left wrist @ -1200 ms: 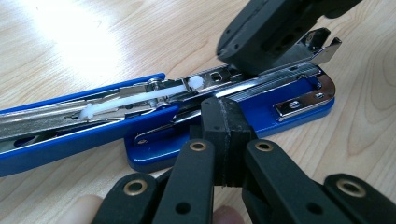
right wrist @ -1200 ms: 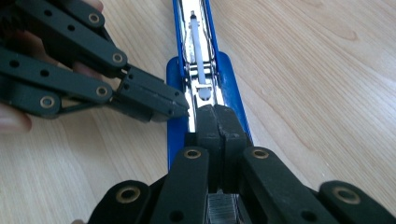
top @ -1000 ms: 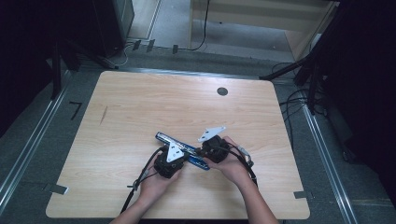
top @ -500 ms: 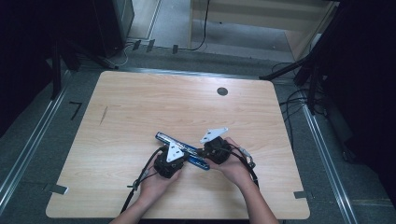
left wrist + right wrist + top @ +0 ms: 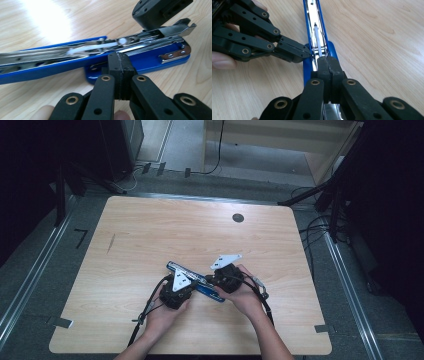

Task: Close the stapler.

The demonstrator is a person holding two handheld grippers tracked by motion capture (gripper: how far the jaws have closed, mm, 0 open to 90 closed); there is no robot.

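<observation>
**Q:** Across the middle of the high view, what surface is seen, and what room surrounds it?

**A:** A pale wooden table (image 5: 150, 235) is shown, with a round dark cable port (image 5: 238, 218) toward its upper right. Grey floor, metal rails and loose cables are seen around it; the room's edges are lost in darkness.

**Q:** Where is the stapler, and how are the grippers set?

**A:** A blue stapler (image 5: 192, 279) lies opened out flat at lower centre, its metal channel exposed. The left gripper (image 5: 119, 65) is pressed against its blue side, jaws closed together with nothing between them. The right gripper (image 5: 327, 65) is closed likewise, its tips resting on the metal channel.

**Q:** What is hidden or unclear?

**A:** Part of the stapler is covered by both hands in the high view. Its far end is cut off at the left edge of the left gripper view. Whether staples are loaded cannot be told.
</observation>
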